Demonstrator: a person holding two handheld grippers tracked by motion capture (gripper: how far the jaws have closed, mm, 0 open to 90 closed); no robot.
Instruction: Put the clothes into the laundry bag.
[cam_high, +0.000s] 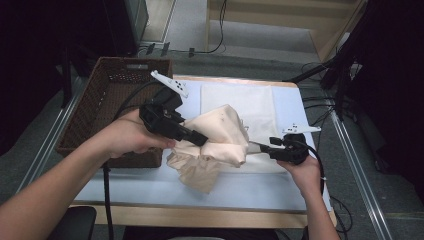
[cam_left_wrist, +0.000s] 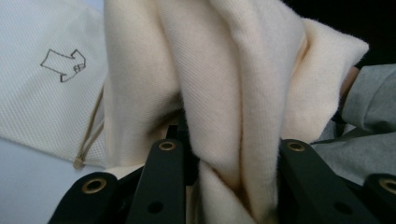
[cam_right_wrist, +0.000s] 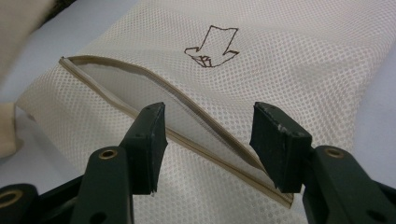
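Note:
My left gripper (cam_high: 202, 141) is shut on a cream garment (cam_high: 220, 135), which hangs bunched over the table's middle. In the left gripper view the thick folds of the garment (cam_left_wrist: 224, 84) fill the gap between the jaws of the left gripper (cam_left_wrist: 231, 147). A white mesh bag (cam_high: 250, 102) lies flat behind and to the right of it. My right gripper (cam_high: 255, 146) is at the bag's near right edge. In the right gripper view the right gripper (cam_right_wrist: 208, 126) stands open just over the bag's gaping zip opening (cam_right_wrist: 140, 88), below a drawn arrow (cam_right_wrist: 212, 46).
A brown wicker basket (cam_high: 107, 95) stands at the table's left edge, close behind my left hand. A pale blue mat (cam_high: 150, 185) covers the table, with its wooden front edge (cam_high: 200, 216) near me. Cables trail from both grippers.

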